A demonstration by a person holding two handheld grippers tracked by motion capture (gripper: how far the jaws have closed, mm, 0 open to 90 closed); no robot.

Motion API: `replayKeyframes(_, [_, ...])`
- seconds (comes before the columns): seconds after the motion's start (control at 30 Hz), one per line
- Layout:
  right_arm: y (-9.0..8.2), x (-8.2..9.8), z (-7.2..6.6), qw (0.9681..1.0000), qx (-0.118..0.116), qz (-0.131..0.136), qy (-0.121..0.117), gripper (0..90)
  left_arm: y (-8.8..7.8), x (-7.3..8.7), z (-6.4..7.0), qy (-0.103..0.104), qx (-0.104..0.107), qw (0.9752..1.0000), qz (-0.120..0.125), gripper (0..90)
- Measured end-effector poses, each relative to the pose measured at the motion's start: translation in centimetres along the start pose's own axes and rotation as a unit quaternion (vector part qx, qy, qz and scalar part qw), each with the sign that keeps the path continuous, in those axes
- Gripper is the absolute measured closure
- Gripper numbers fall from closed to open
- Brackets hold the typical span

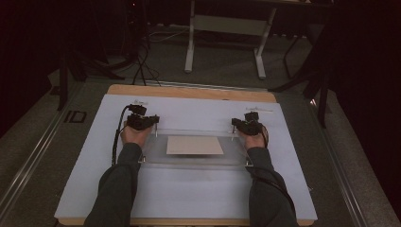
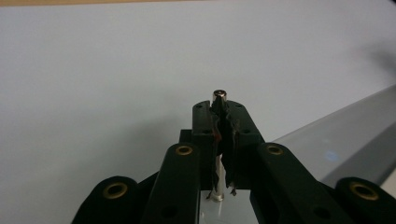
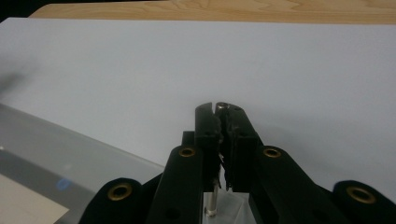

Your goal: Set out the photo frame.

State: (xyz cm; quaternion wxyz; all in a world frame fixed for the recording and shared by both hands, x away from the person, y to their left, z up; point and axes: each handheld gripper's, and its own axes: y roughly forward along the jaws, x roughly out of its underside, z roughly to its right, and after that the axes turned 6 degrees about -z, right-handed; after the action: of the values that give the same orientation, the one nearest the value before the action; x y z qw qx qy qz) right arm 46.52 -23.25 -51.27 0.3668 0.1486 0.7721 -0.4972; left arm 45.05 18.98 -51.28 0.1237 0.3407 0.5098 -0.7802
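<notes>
A clear plastic plate [image 1: 234,157] lies flat on the white table cover, with a tan sheet [image 1: 195,145] at its middle. Thin upright metal pins stand at its corners. My left gripper [image 1: 142,121] is at the plate's far left corner. In the left gripper view this gripper [image 2: 220,111] is shut on a metal pin [image 2: 219,95], whose round head pokes out above the jaws. At the far right corner is my right gripper [image 1: 247,126]. In the right gripper view it [image 3: 219,112] is shut on another pin [image 3: 213,198], whose foot stands on the clear plate.
The white cover [image 1: 189,198] spans a wooden table [image 1: 189,91]. Bare white surface lies beyond both grippers. Behind the table a white desk frame [image 1: 224,33] stands on a grey floor, with dark stands and cables at the left.
</notes>
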Motion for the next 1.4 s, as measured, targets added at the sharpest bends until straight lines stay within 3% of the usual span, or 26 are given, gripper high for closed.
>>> replayKeyframes(0.2, [0.4, -0.4, -0.1, 0.9998, 0.011, -0.008, 0.017, 85.4, 0.2, -0.2, 0.2, -0.009, -0.011, 0.9999, -0.004, 83.1])
replayKeyframes(0.47, [0.5, -0.6, -0.1, 0.9994, 0.011, -0.015, 0.029, 85.5, -0.2, -0.1, 0.4, 0.02, -0.026, 0.9994, -0.01, 78.0])
replayKeyframes(0.7, [0.6, -0.6, -0.1, 0.9992, 0.009, -0.015, 0.035, 85.5, -1.5, 0.3, 0.1, 0.034, -0.025, 0.999, 0.013, 70.4])
replayKeyframes(0.9, [0.6, -0.6, 0.0, 0.9991, 0.007, -0.014, 0.039, 85.5, -2.4, 1.3, 0.3, 0.06, -0.012, 0.9977, 0.03, 64.4])
replayKeyframes(1.03, [0.6, -0.6, 0.0, 0.9991, 0.006, -0.014, 0.041, 85.5, -2.5, 1.7, 0.6, 0.086, -0.018, 0.9958, 0.026, 61.5])
replayKeyframes(1.4, [0.6, -0.6, 0.1, 0.9988, 0.003, -0.014, 0.047, 85.5, -3.4, 2.4, 0.8, 0.096, 0.011, 0.9941, 0.048, 59.9])
